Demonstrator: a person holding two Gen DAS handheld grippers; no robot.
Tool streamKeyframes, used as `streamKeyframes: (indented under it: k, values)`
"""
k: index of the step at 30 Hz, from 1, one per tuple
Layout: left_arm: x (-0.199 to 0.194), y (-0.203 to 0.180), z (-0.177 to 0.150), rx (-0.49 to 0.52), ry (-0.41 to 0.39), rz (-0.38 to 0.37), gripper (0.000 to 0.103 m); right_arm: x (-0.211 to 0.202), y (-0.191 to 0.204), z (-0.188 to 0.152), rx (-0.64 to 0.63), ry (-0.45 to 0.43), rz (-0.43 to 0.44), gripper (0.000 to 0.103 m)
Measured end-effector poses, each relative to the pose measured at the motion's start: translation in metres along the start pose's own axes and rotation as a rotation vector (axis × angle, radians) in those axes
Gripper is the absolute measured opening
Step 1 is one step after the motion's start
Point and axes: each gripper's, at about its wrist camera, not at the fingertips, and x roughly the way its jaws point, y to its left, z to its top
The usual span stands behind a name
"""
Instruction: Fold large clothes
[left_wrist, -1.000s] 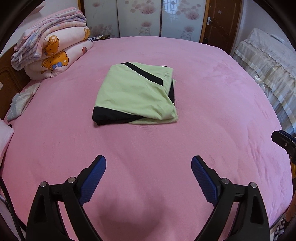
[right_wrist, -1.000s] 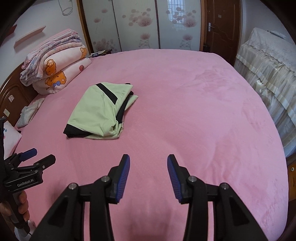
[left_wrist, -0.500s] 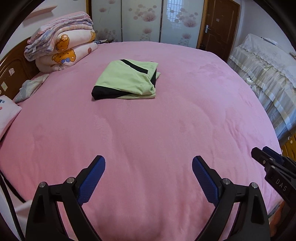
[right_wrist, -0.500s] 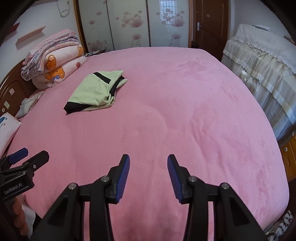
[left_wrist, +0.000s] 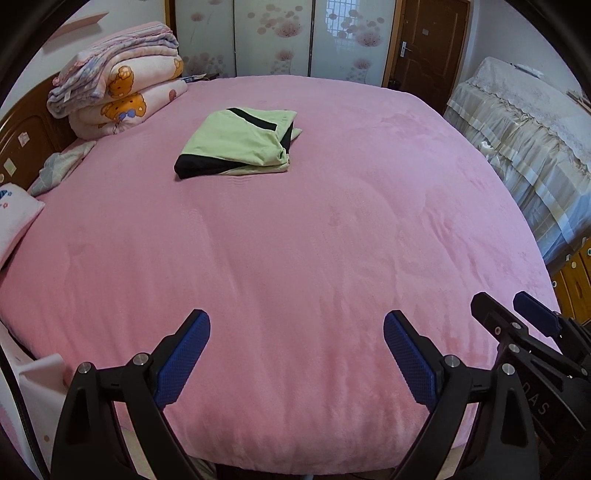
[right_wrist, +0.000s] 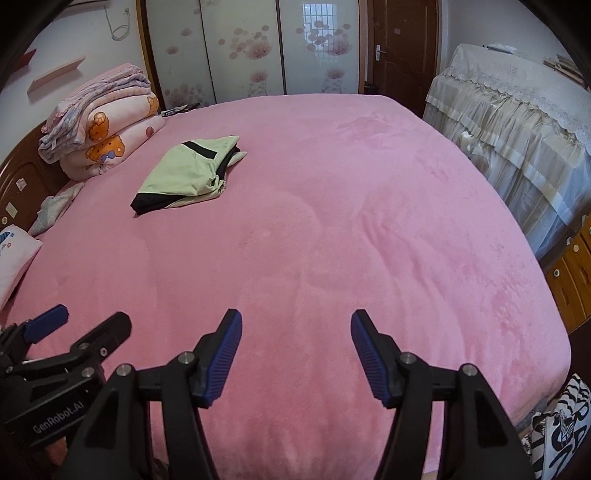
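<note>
The folded green-and-black garment lay flat on the plush pink bed, toward its far left corner, its long axis running diagonally. Only the right view showed a zebra-striped cloth, perhaps a bag. The left gripper stood wide and empty; the right gripper had just been opening, with nothing between.

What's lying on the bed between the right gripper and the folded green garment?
Nothing: only bare pink bedspread lies between the open right gripper and the folded green garment. The right wrist view shows it clearly.
</note>
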Motion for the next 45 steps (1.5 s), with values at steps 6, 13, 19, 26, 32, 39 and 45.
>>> streamKeyframes:
  k: [6,13,19,26,32,39,45]
  values:
    - [-0.005,0.003,-0.009,-0.011,-0.008,0.009,0.094,-0.001,0.006,-0.007,-0.014,-0.003,-0.007,0.062]
    - [0.0,0.01,-0.008,-0.033,0.005,-0.001,0.094,0.002,0.008,-0.011,-0.011,0.001,0.002,0.062]
    - [0.006,0.013,-0.008,-0.03,0.021,-0.002,0.094,0.007,0.01,-0.014,-0.002,0.019,0.001,0.062]
    - [0.012,0.014,-0.008,-0.027,0.037,-0.012,0.094,0.009,0.01,-0.016,0.002,0.026,-0.009,0.062]
    - [0.013,0.01,-0.009,-0.017,0.03,-0.009,0.094,0.009,0.011,-0.016,0.005,0.026,-0.019,0.062]
    - [0.014,0.01,-0.009,-0.014,0.031,-0.006,0.094,0.009,0.011,-0.018,0.012,0.025,-0.02,0.062]
    - [0.015,0.009,-0.011,-0.016,0.036,-0.006,0.094,0.009,0.011,-0.019,0.006,0.021,-0.032,0.062]
